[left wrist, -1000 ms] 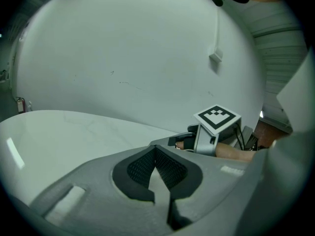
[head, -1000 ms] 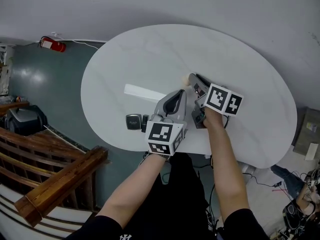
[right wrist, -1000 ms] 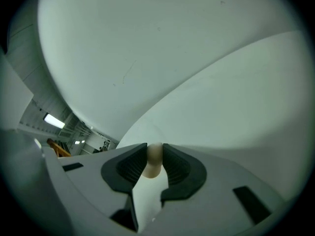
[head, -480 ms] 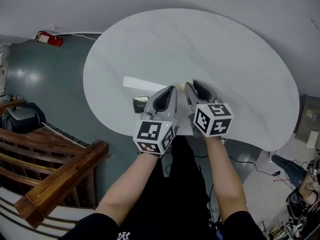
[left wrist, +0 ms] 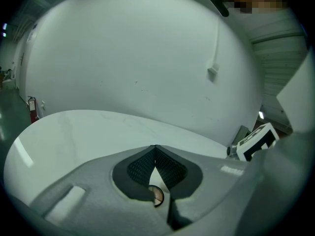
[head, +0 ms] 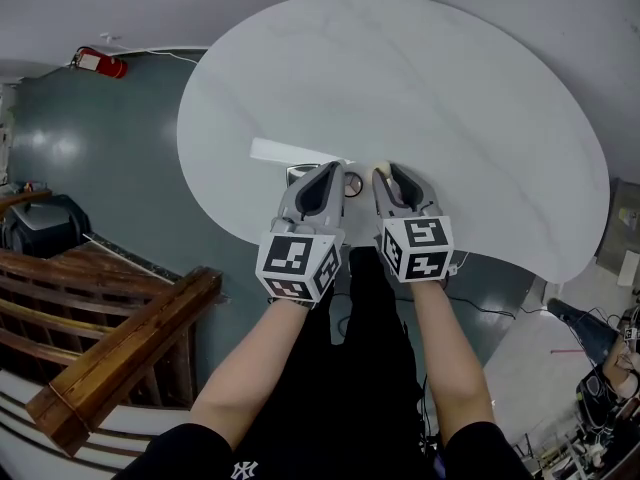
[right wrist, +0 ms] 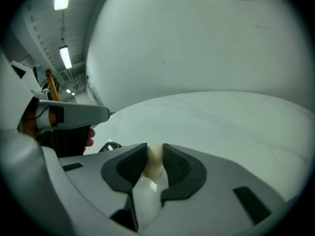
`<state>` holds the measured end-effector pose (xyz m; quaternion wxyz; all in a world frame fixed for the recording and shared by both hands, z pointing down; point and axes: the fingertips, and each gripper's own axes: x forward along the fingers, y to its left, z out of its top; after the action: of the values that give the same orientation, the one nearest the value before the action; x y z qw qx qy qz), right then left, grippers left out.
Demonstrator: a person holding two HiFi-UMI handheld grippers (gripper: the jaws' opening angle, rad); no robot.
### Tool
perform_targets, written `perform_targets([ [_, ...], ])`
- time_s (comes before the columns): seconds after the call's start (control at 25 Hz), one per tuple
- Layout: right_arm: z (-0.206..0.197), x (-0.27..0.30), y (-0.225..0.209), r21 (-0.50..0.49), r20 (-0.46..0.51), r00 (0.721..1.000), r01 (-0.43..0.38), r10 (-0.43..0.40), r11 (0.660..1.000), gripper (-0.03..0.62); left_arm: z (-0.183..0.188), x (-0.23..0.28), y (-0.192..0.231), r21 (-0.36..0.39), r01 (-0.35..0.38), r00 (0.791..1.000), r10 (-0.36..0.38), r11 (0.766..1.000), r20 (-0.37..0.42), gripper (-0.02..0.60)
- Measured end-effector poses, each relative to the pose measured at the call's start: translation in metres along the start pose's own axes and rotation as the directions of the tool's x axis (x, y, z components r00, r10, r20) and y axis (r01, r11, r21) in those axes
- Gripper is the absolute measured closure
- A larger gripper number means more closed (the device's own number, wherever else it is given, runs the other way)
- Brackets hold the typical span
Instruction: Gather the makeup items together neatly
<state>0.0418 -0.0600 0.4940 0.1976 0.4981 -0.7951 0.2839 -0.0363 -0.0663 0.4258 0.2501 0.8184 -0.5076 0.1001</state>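
A cream makeup sponge (right wrist: 153,167) sits pinched between the partly closed jaws of the right gripper (right wrist: 154,150), over the white table's (head: 420,88) near edge. Just left of it, the left gripper (left wrist: 155,150) has its jaws pressed together, empty

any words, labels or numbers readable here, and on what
No words or numbers are readable.
Grey left gripper and grey right gripper cubes: black-and-white square markers, no letters.
Small dark case on the white table: any print too small.
Cream sponge held by the right gripper: no print.
Black shirt: white emblem, cut off.
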Motion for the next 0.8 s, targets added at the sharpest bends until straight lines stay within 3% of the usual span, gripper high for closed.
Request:
perform_targets([
  [0.44, -0.012, 0.000, 0.017, -0.093, 0.013, 0.996, 0.091, -0.090, 0.991, 0.484, -0.018, -0.025, 0.013, 0.003, 0.009, 1.000, -0.009, 1.000, -0.012, 0.572],
  [0.8, -0.015, -0.001, 0.024, -0.317, 0.074, 0.987, 0.160, -0.143, 0.935, 0.471, -0.031, -0.028, 0.006, 0.011, 0.035, 0.999, -0.034, 0.999, -0.031, 0.572],
])
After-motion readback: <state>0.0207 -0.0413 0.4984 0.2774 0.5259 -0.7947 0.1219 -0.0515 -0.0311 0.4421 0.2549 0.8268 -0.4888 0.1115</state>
